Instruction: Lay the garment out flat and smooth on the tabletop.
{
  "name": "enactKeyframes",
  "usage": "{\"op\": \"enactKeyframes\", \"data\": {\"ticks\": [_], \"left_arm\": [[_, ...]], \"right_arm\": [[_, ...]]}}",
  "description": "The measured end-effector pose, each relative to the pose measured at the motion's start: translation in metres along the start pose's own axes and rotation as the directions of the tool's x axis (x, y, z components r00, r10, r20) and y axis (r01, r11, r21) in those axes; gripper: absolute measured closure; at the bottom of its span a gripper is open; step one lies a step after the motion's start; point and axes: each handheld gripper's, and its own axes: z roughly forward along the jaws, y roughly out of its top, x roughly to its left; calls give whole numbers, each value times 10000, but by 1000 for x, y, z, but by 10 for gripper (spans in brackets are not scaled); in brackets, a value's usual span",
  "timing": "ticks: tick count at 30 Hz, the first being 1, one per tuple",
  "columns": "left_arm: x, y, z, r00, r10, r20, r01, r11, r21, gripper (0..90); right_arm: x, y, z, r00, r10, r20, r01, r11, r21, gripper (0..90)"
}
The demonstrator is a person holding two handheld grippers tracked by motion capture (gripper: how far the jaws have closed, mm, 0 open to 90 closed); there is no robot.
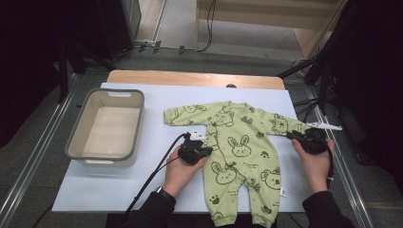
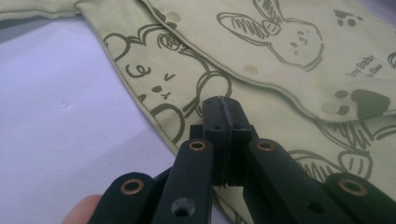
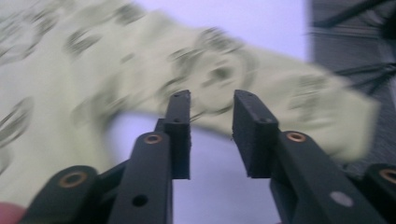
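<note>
Left gripper [image 2: 223,105]: your jaws are pressed flat together, pad against pad, with their tips over the edge of the baby romper [image 1: 237,147]. You can't tell whether any cloth is caught between them.
Left gripper from above [image 1: 198,141]: your hand holds it at the garment's left side, just under the sleeve, with its cable trailing back toward you.
Right gripper [image 3: 211,114]: your jaws stand apart with a clear gap and nothing between the pads. The view is blurred, with the romper's sleeve [image 3: 261,88] lying beyond the tips.
Right gripper from above [image 1: 293,136]: it sits at the end of the right sleeve; whether it touches the cloth can't be made out.
Romper: soft pale-green fabric printed with dark outline bunnies and bears, laid flat and face up in the middle of the white table cover [image 1: 157,137], sleeves spread, legs toward you. A curved overlapping front flap [image 2: 280,60] carries small round snaps.
Basket [image 1: 105,126]: rectangular tub with rounded corners, cream plastic with a grey rim, well to the left of the romper.
Pads: matte black, blocky, with brass-ringed pivots on the arms.
</note>
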Motion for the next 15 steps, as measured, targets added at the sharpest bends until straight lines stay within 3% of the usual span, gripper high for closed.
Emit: {"op": "enactKeyframes", "data": {"ticks": [1,6,8,10,11,12,13,15], "left_arm": [[0,0,0,10000,6,-8,-6,10000,-10,899],[0,0,0,10000,12,33,-12,10000,1,899],[1,0,0,10000,10,48,-11,10000,11,899],[0,0,0,10000,11,40,-11,10000,8,899],[0,0,0,10000,11,31,-11,10000,10,899],[1,0,0,10000,16,47,-16,10000,10,899],[1,0,0,10000,9,49,-9,10000,11,899],[1,0,0,10000,13,43,-13,10000,10,899]], "right_arm": [[-9,3,2,9995,247,194,-246,9997,-14,603],[-40,8,19,9948,118,1009,-170,9985,513,456],[-53,7,25,9906,803,1104,-863,9950,505,397],[-66,4,33,9786,1801,998,-1868,9804,622,376],[-70,3,37,9732,2064,1012,-2146,9736,779,375],[-73,2,41,9710,2253,801,-2324,9680,946,390],[-75,1,44,9689,2438,431,-2469,9645,943,467],[-75,5,43,9687,2481,70,-2477,9645,918,693]]}}
